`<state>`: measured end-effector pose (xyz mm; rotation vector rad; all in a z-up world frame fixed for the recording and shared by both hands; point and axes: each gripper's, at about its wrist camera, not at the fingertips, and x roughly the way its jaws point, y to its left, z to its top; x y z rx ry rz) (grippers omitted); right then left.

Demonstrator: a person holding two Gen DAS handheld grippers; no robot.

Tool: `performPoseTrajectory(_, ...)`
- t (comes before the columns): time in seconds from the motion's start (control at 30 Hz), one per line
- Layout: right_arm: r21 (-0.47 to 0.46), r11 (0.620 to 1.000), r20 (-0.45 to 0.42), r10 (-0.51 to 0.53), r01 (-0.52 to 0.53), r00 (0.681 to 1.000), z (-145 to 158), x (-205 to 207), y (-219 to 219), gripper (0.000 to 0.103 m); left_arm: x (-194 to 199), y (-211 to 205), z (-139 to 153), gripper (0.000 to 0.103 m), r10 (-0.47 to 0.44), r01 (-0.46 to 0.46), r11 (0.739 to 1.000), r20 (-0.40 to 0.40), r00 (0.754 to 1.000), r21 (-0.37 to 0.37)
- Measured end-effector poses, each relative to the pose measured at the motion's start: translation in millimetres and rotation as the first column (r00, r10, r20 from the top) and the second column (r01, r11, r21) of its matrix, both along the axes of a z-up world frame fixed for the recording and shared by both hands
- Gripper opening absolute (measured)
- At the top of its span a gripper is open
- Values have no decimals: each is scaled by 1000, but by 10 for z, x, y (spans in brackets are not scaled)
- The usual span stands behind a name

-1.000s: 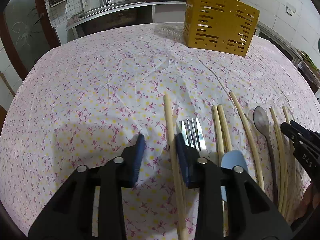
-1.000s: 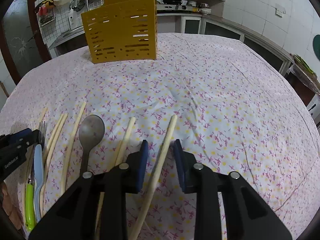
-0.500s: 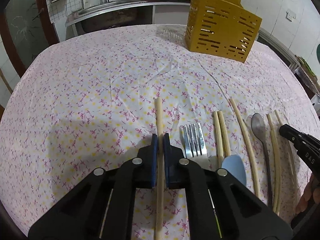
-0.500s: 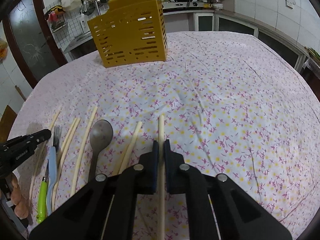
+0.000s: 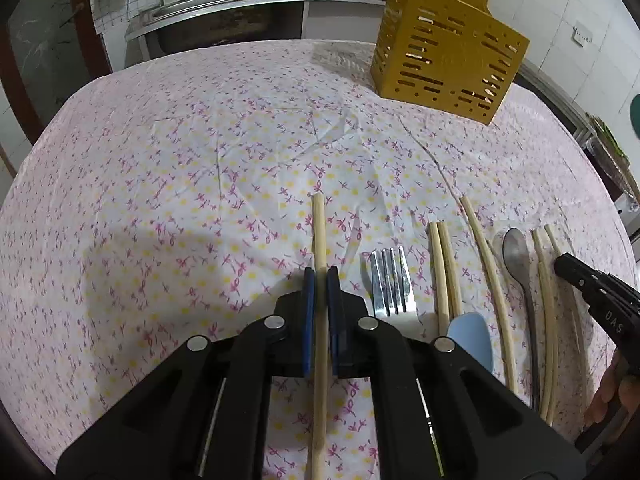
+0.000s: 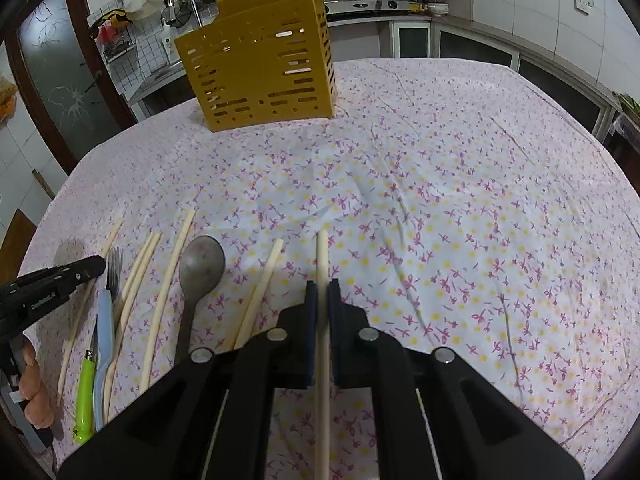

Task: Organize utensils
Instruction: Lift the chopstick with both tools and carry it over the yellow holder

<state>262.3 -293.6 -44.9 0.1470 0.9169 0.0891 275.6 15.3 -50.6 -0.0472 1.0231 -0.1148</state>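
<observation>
Both tongs, apart one second ago, now clamp a chopstick each. Tabletop (image 5: pixel 200 152) carries the yellow utensil holder (image 5: pixel 444 60) at its far side. Left tongs (image 5: pixel 320 280) grip the leftmost chopstick (image 5: pixel 319 232); right tongs (image 6: pixel 322 292) grip the rightmost chopstick (image 6: pixel 322 256).

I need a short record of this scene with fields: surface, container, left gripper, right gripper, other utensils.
surface: table with floral cloth
container: yellow slotted holder, upright at the far side
left gripper: shut on leftmost chopstick
right gripper: shut on rightmost chopstick
other utensils: fork, spoon, more chopsticks lying in a row
</observation>
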Motion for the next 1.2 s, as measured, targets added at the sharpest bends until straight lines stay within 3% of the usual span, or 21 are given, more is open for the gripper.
performPoseTrajectory(0.5,-3,1000,-42,8,-8,999,5,91,-10,6,322,-125,-12,4,-38,40,998,-64,997,41)
performPoseTrajectory(0.63,33,999,-20,-9,9,1000,30,72,-88,6,236,-62,22,4,-27,26,1000,-46,999,-7)
performPoseTrajectory(0.93,103,994,112,-29,18,993,345,-47,-216,6,-65,65,431,4,-19,37,992,145,989,-121)
performPoseTrajectory(1.2,184,982,225,2,-45,974,565,-119,-281,6,-184,-44,773,4,-66,128,973,302,951,-192)
